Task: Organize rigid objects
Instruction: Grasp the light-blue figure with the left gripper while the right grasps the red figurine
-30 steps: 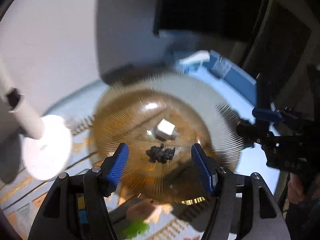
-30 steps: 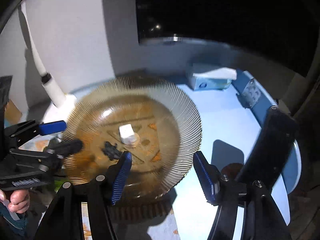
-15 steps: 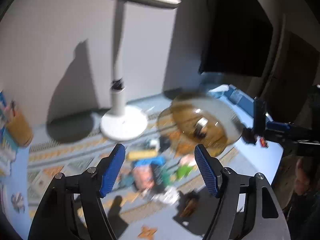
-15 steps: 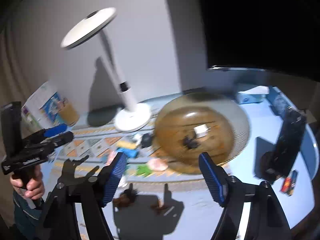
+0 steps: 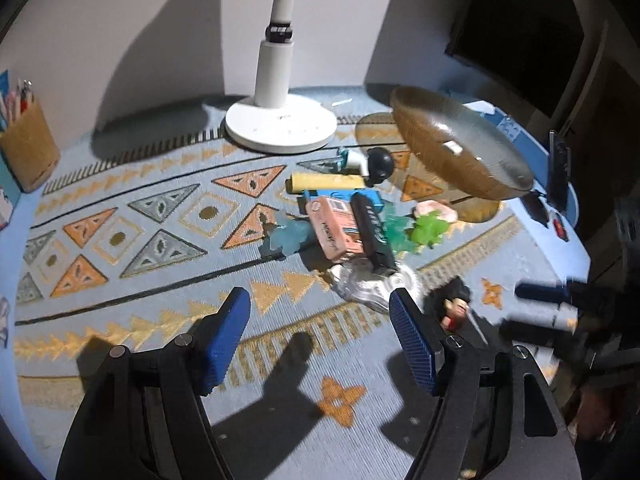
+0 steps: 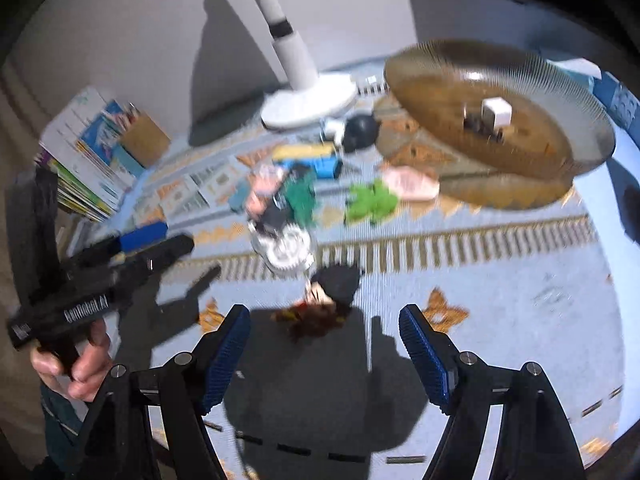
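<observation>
A round worktop (image 5: 560,264) under a pale blue patterned cloth (image 5: 132,240) stands against a white wall. From its left edge rightward sit a pencil holder (image 5: 26,148), a white lamp base (image 5: 280,124), a heap of small toys and boxes (image 5: 344,216) at the middle, and an amber glass dish (image 6: 500,120) near the right edge. The left claw (image 5: 320,336) is released and empty, the heap just beyond its tips. The right claw (image 6: 324,344) is also released, a dark-haired figurine (image 6: 332,292) lying just ahead, between its fingers
</observation>
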The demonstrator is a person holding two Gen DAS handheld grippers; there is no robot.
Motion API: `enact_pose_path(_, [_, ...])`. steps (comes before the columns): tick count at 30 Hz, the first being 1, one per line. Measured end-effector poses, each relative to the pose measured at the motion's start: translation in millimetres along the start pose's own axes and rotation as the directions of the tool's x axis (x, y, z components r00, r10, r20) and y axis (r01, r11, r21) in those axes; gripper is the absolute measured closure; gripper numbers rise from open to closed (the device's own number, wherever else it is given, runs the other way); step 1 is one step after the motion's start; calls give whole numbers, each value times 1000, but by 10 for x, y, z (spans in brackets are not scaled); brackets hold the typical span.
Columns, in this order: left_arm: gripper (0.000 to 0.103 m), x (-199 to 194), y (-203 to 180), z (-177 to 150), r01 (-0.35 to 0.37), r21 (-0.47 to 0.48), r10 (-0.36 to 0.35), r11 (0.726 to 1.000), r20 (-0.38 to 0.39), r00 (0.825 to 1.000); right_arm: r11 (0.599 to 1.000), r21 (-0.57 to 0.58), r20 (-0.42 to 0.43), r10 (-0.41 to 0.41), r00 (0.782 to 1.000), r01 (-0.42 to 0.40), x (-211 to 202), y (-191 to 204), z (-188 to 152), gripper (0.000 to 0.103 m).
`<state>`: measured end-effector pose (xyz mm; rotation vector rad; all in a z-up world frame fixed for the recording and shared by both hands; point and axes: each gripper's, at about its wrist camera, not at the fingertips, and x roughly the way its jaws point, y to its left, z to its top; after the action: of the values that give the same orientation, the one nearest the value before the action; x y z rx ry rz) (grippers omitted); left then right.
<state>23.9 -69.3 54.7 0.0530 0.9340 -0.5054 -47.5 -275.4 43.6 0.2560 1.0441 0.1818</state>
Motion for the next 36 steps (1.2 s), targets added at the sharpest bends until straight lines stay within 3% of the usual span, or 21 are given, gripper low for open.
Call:
enact_pose_path(7, [33, 306, 78, 215, -40, -44, 40, 998, -3, 999, 994, -25, -12, -103, 995, 102, 308, 123, -112, 28])
enact_pose_path(15, [33, 596, -113, 345, -98, 24, 98, 995, -15, 995, 993, -4, 1, -119, 993, 119, 443, 110, -88, 28])
enact_pose_path(21, [34, 683, -267, 361, -148, 79, 148, 986, 5, 989, 985, -58, 13, -162, 987, 162, 517, 213, -97, 26])
enact_pose_path(29, [32, 771, -339, 350, -111, 119, 114, 987, -15, 993, 980, -82, 33, -179, 983, 182, 549, 214, -90, 24])
enact_pose_path(30, [34, 753, -315, 353, -102, 108, 104, 989, -15, 994, 980, -84, 35, -175, 984, 178, 544, 213, -92, 27])
enact_pose_path(31, [42, 738, -305, 351, -94, 105, 96, 990, -14, 995, 982, -89, 43, -165, 985, 169, 522, 212, -96, 41])
enact_pose_path(33, [61, 616, -267, 332, -65, 98, 64, 993, 9, 998, 984, -100, 48, -140, 989, 145, 485, 218, -93, 59])
enact_pose_path(34, [73, 572, -261, 319, -54, 94, 53, 994, 15, 999, 982, -101, 54, -154, 987, 159, 468, 210, -93, 63])
enact_pose_path(36, [79, 419, -213, 281, -39, 90, 35, 995, 46, 998, 982, -100, 56, -155, 986, 160, 455, 183, -89, 68])
